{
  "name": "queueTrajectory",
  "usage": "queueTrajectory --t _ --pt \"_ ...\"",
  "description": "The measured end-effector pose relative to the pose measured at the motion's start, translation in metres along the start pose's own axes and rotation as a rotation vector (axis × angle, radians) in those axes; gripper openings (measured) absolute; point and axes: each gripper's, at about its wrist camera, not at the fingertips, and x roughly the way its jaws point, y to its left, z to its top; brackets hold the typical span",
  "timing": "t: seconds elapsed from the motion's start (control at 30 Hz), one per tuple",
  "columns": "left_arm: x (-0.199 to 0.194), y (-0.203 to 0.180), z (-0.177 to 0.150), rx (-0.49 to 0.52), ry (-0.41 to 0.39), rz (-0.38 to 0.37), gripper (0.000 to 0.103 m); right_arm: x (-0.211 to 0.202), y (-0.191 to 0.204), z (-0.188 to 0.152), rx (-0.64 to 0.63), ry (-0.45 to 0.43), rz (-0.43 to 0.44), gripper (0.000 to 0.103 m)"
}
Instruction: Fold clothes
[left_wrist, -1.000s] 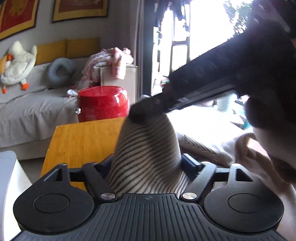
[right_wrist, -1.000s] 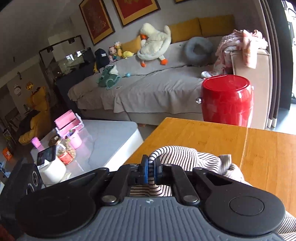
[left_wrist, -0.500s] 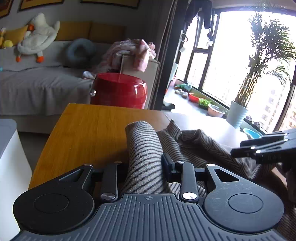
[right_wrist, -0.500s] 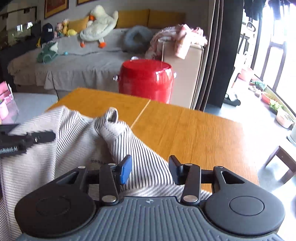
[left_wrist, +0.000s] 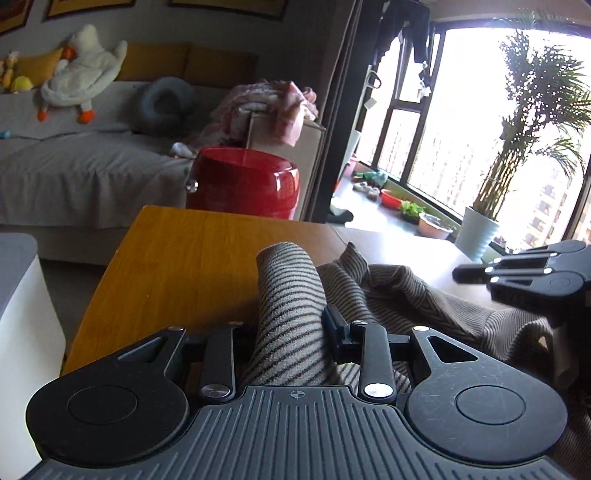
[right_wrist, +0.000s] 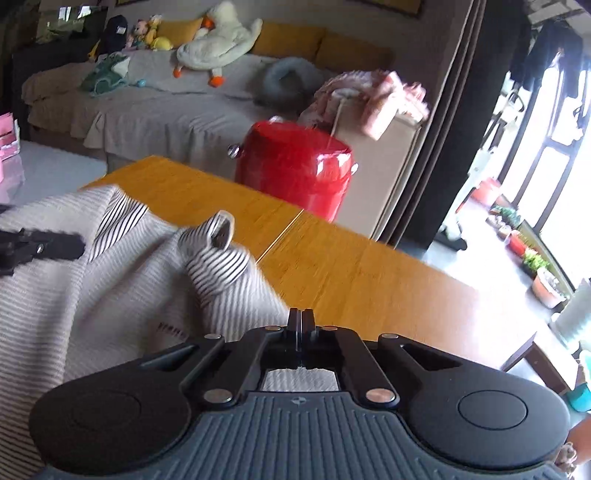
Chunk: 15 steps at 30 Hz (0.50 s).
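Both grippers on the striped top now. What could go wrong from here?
1. The left gripper pinches a thick rolled bunch of the striped garment, so the fold may come out lumpy.
2. The right gripper looks shut at the cloth's very edge; whether it caught any fabric is unclear, so it may slip free.
3. The garment lies near the wooden table edge and may slide off.

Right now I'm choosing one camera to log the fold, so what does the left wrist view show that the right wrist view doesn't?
Only the left wrist view: the left gripper shut on a roll of the striped garment, and the potted palm.

Only the right wrist view: the right gripper shut, the sleeve opening, and the pink box.

Both: the wooden table, red stool and plush goose.
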Motion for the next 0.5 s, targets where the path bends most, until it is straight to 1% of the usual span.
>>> queueTrajectory --t 0.03,0.07,0.1,0.17,0.2,0.23,0.27,0.3,0.37,0.4,0.47,0.5 --pt "0.000 0.002 0.000 -0.009 0.002 0.005 0.034 -0.003 -0.006 0.006 0.017 -0.026 -0.020 0.000" --pt "0.000 0.004 0.001 -0.018 0.004 0.009 0.034 -0.003 -0.014 0.011 0.043 -0.028 -0.026 0.000" --pt "0.000 0.006 0.000 -0.026 0.006 0.013 0.034 -0.002 -0.020 0.014 0.053 -0.029 -0.047 0.000" --pt "0.000 0.008 0.000 -0.035 0.008 0.015 0.034 0.004 -0.025 0.013 0.032 -0.011 -0.084 0.000" --pt "-0.001 0.009 0.000 -0.038 0.008 0.015 0.035 0.006 -0.026 0.010 0.037 0.005 -0.077 0.000" --pt "-0.001 0.009 0.000 -0.037 0.008 0.015 0.035 0.006 -0.026 0.007 0.053 0.019 -0.041 0.001" --pt "0.000 0.009 0.000 -0.035 0.009 0.016 0.035 0.005 -0.026 0.004 0.075 0.029 0.017 0.006" --pt "0.000 0.009 0.000 -0.032 0.009 0.018 0.035 0.002 -0.023 0.002 0.088 0.031 0.066 0.013" --pt "0.001 0.009 0.000 -0.029 0.011 0.020 0.035 -0.004 -0.016 -0.003 0.108 0.032 0.162 0.060" --pt "0.002 0.009 0.000 -0.029 0.012 0.021 0.035 -0.009 -0.009 -0.005 0.091 0.019 0.184 0.065" --pt "0.002 0.010 0.000 -0.032 0.012 0.021 0.035 -0.012 0.003 -0.007 0.035 0.009 0.202 0.066" --pt "0.002 0.010 0.000 -0.032 0.012 0.021 0.035 -0.014 0.009 -0.008 0.009 0.008 0.195 0.066"
